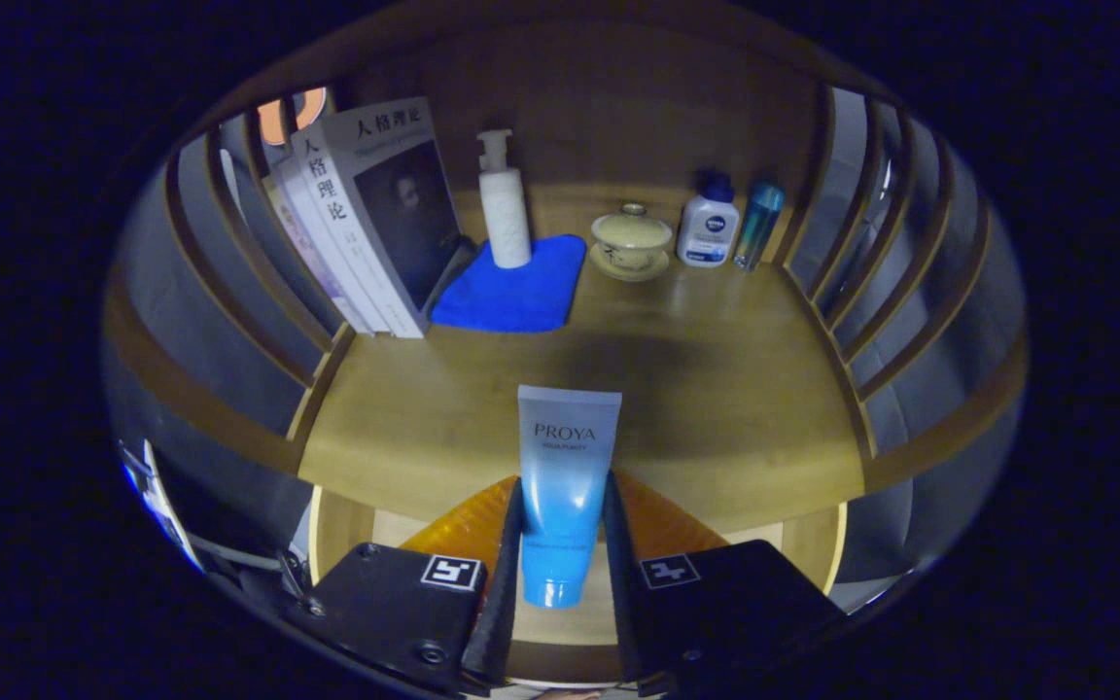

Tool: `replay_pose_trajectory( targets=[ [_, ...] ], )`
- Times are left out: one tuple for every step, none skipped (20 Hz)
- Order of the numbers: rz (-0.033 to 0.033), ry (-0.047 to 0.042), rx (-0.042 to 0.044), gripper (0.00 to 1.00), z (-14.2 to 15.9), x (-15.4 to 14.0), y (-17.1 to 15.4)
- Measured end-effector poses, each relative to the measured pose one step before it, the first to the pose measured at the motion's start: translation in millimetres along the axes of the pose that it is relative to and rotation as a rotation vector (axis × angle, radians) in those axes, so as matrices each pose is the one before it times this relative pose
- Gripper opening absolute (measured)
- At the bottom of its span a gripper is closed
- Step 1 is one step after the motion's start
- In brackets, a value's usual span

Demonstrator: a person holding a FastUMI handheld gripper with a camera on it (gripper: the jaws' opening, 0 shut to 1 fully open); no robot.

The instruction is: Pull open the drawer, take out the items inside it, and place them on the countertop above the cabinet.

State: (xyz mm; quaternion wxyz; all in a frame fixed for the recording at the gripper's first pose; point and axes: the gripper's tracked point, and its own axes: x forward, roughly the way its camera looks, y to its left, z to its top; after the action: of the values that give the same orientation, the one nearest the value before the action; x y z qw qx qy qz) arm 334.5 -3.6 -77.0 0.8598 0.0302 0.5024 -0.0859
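Clearly the blue cream tube (565, 486) sits clamped between both fingers of the gripper (560, 544), cap toward the camera, carried over the bench (716, 408) near edge, seemingly to set down short of the blue cloth (516, 292)

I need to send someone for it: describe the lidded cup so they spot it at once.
On the wooden countertop, look along the back, beyond the gripper shut on the blue tube. The lidded cup sits between the blue cloth and white bottle, the only item on a saucer.
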Motion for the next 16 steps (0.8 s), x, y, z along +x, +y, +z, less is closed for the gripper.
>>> replay_pose_trajectory(
  targets=[
    [-0.00529,0.00096,-0.00042,0.46,5.25,4.55,1.08],
    [-0.00304,-0.00061,0.00235,0.46,4.59,6.04,0.92],
    [-0.00518,0.00187,0.00023,0.46,4.46,3.25,-0.60],
    [-0.00701,-0.00080,-0.00046,0.46,3.69,6.15,-0.83],
    [-0.00850,0.00137,-0.00116,0.46,2.56,4.57,1.26],
    [-0.00378,-0.00044,0.00486,0.46,1.75,4.36,1.11],
    [-0.00214,0.00747,0.00213,0.46,0.34,4.86,0.66],
    [-0.00304,0.00399,0.00258,0.46,0.75,4.03,0.69],
    [-0.00380,0.00485,-0.00078,0.46,-0.11,3.91,-0.65],
    [-0.00463,0.00249,0.00575,0.46,0.76,3.57,0.38],
    [-0.00571,0.00592,0.00227,0.46,-0.77,3.43,0.14],
    [-0.00282,0.00092,0.00317,0.46,0.11,3.56,0.20],
    [-0.00509,0.00112,-0.00053,0.46,0.88,2.29,-0.78],
    [-0.00186,-0.00370,0.00358,0.46,0.68,3.02,-0.45],
    [0.00328,-0.00132,0.00349,0.46,0.45,2.55,1.17],
    [0.01250,-0.00166,0.00133,0.46,0.26,0.70,1.79]
  ],
)
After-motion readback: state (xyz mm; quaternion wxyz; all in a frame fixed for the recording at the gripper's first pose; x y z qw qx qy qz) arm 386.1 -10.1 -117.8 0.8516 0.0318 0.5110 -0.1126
